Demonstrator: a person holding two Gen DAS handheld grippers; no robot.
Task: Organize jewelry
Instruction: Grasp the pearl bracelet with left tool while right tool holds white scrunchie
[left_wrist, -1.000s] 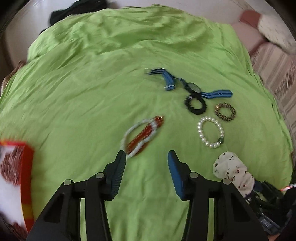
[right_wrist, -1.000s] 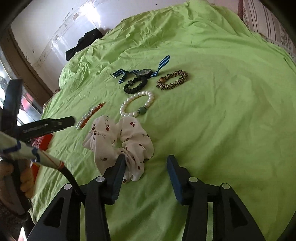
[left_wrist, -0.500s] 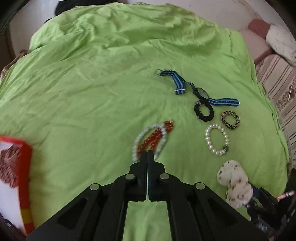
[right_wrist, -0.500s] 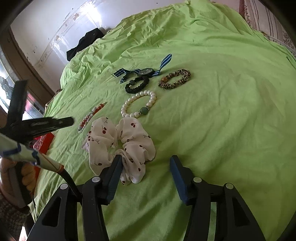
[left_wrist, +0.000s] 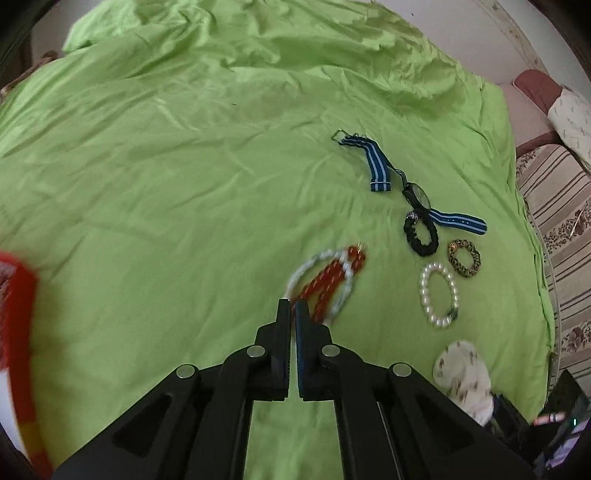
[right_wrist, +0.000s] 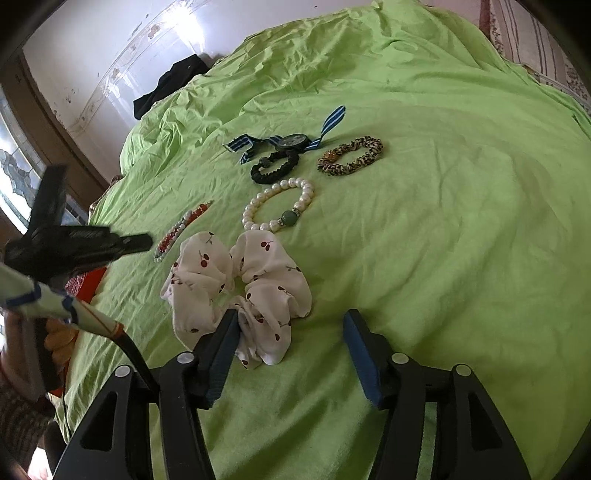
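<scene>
On the green bed sheet (right_wrist: 443, 229) lie one blue-striped watch (right_wrist: 291, 142), three scrunchies (black (right_wrist: 275, 168), leopard-print (right_wrist: 351, 160), white cherry-print (right_wrist: 240, 288)), one pearl bracelet (right_wrist: 280, 205) and one bundle of red and pale bead strands (left_wrist: 327, 284). The left hand-held gripper (left_wrist: 291, 310) is closed with nothing between its tips, right at the bead strands' near end. The right hand-held gripper (right_wrist: 291, 332) has just been opening and stands wide, its left finger against the white scrunchie's edge.
</scene>
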